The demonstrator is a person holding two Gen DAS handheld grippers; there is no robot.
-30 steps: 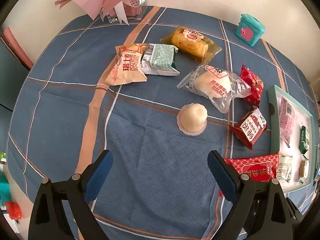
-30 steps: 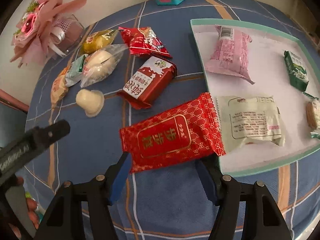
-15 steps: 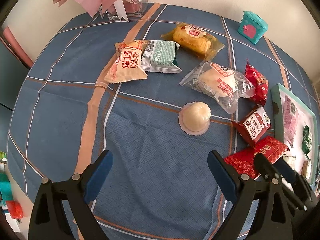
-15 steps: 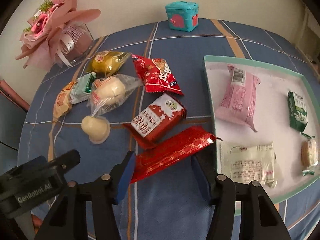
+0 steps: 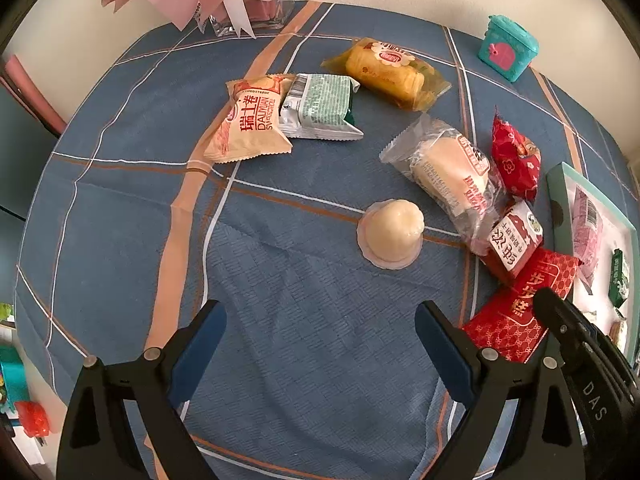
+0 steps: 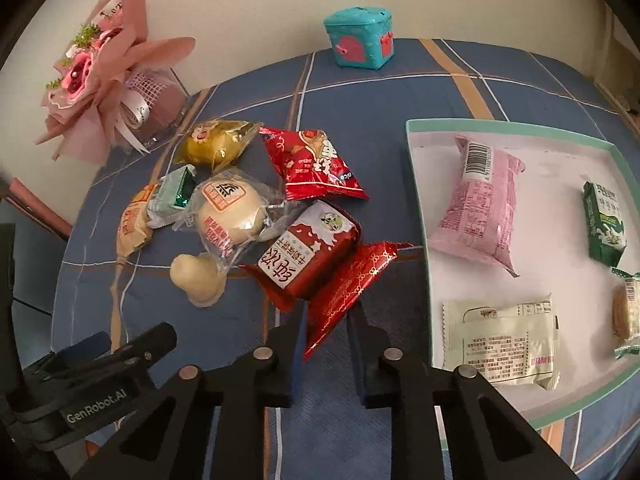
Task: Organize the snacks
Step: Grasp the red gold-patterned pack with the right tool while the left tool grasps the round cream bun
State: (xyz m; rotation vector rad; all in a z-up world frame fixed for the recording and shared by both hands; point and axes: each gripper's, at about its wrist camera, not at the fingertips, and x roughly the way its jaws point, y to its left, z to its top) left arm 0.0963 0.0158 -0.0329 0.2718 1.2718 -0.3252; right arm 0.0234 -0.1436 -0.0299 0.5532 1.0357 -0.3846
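My right gripper (image 6: pixel 328 320) is closing its jaws on the near end of a red patterned packet (image 6: pixel 348 288), which stands tilted on its edge between the blue pads. That packet (image 5: pixel 520 304) leans against a dark red snack pack (image 6: pixel 308 252), just left of the teal-rimmed tray (image 6: pixel 500 125). In the tray lie a pink packet (image 6: pixel 480 208), a green packet (image 6: pixel 604 220) and a pale packet (image 6: pixel 500 344). My left gripper (image 5: pixel 320 344) hangs open over bare blue cloth, short of a jelly cup (image 5: pixel 390 236).
Loose snacks lie on the cloth: a clear-wrapped bun (image 5: pixel 448 172), a red chip bag (image 6: pixel 316 164), a yellow cake (image 5: pixel 388 72), a green-white packet (image 5: pixel 320 106) and a beige roll packet (image 5: pixel 250 124). A pink bouquet (image 6: pixel 100 80) and a teal box (image 6: pixel 360 36) stand at the back.
The right jaws have narrowed onto the red patterned packet, which tipped from flat to standing on edge. The right gripper has come into the left wrist view. The left gripper kept still.
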